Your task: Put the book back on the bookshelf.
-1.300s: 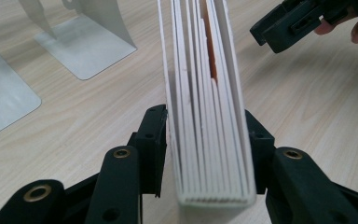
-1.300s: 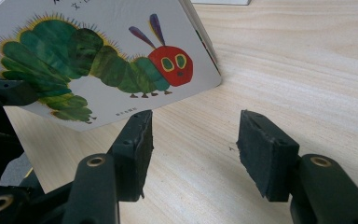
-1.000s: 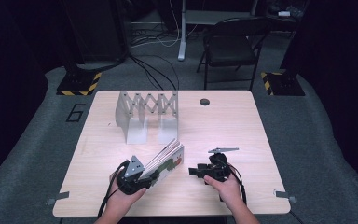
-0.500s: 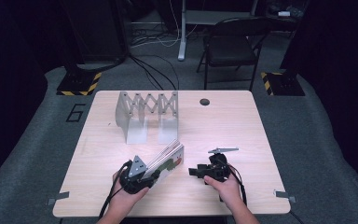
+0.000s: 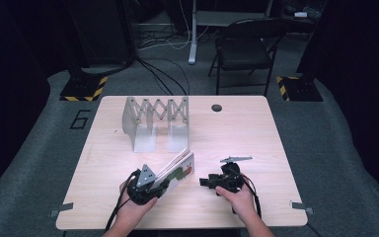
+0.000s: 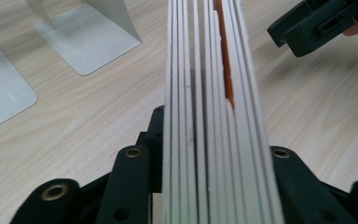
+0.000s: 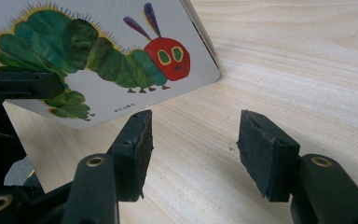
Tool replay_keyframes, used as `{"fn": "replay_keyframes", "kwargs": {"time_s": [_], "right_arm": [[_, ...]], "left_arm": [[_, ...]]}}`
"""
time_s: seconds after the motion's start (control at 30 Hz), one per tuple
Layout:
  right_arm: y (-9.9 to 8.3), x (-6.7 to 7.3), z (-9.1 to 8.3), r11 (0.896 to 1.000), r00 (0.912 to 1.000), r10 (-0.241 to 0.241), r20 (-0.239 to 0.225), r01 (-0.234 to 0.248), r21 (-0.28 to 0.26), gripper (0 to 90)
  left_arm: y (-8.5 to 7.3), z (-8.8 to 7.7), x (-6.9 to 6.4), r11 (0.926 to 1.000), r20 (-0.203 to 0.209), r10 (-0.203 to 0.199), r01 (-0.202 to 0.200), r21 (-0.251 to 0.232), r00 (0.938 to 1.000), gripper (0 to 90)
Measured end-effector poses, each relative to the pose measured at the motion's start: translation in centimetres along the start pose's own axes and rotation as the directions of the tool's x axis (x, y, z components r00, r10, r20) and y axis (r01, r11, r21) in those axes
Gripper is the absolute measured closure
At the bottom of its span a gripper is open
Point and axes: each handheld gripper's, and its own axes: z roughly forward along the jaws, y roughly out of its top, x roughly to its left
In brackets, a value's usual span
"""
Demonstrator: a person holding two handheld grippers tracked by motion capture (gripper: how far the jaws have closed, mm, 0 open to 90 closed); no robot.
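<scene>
A board book (image 5: 178, 170) with a green caterpillar on its cover (image 7: 98, 60) stands tilted on the table's near side, its lower edge on the wood. My left gripper (image 5: 168, 180) grips it from the near end; its jaws have just been closing, and the pads press on both covers of the page stack (image 6: 205, 93). My right gripper (image 5: 205, 181) rests on the table just right of the book and points at its cover. It is open (image 7: 193, 140) with only bare wood between the pads.
A grey metal expanding book rack (image 5: 155, 116) stands at the table's far left, its flat feet (image 6: 88, 32) ahead of the book. A black round grommet (image 5: 216, 107) sits near the far edge. Beyond the table stands a folding chair (image 5: 246, 44).
</scene>
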Motion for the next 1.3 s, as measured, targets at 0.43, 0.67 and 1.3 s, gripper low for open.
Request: {"fn": "replay_keyframes", "kwargs": {"time_s": [0.43,0.67,1.3], "right_arm": [[-0.04,-0.15,0.01,1.0,1.0,0.004,0.003,-0.004,-0.001,44.6],[-0.06,-0.22,0.03,1.0,1.0,0.006,0.004,-0.006,0.001,44.5],[-0.1,-0.37,0.01,1.0,1.0,0.005,0.008,-0.005,0.004,44.4]], "left_arm": [[-0.04,0.01,0.1,1.0,0.01,0.004,-0.004,-0.004,0.9999,72.2],[0.03,0.02,-0.02,0.9998,0.004,0.019,-0.019,-0.003,0.9998,75.1],[0.2,-0.04,-0.57,0.9998,0.016,0.018,-0.019,0.005,0.9997,75.9]]}}
